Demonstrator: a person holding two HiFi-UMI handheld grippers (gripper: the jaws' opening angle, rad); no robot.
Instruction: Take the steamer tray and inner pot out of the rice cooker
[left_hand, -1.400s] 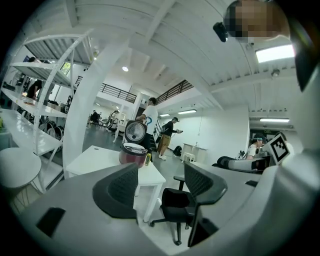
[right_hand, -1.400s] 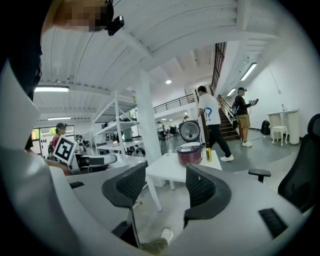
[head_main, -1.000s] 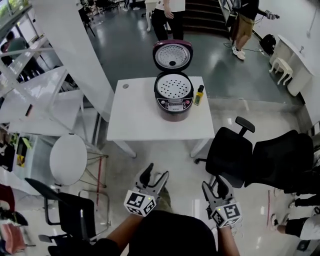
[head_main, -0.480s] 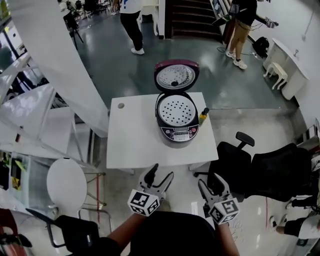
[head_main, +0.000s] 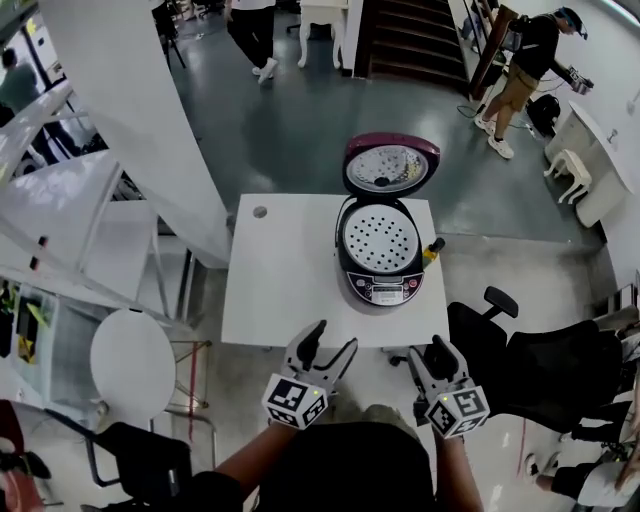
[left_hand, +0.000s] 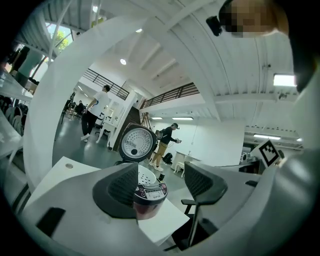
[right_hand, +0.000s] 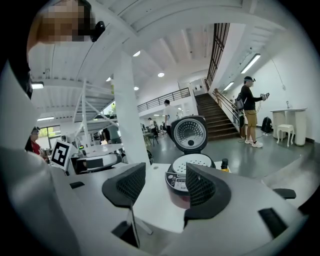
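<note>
A dark red rice cooker (head_main: 380, 262) stands on the right part of a white table (head_main: 285, 285), its lid (head_main: 388, 167) tipped up at the back. A white perforated steamer tray (head_main: 381, 239) fills its top; the inner pot is hidden under it. The cooker (left_hand: 148, 195) also shows between the left gripper's jaws, and again as the cooker (right_hand: 190, 181) in the right gripper view. My left gripper (head_main: 330, 347) and right gripper (head_main: 432, 358) are both open and empty, held short of the table's near edge.
A small yellow bottle (head_main: 432, 249) with a black cap stands just right of the cooker. Black office chairs (head_main: 520, 365) sit right of the table. A round white stool (head_main: 132, 353) is at left. People stand far behind, near the stairs (head_main: 415, 40).
The view has closed in on the table, and the cooker now sits lower and more to the right in frame. Both grippers stay open and have come nearer the table edge.
</note>
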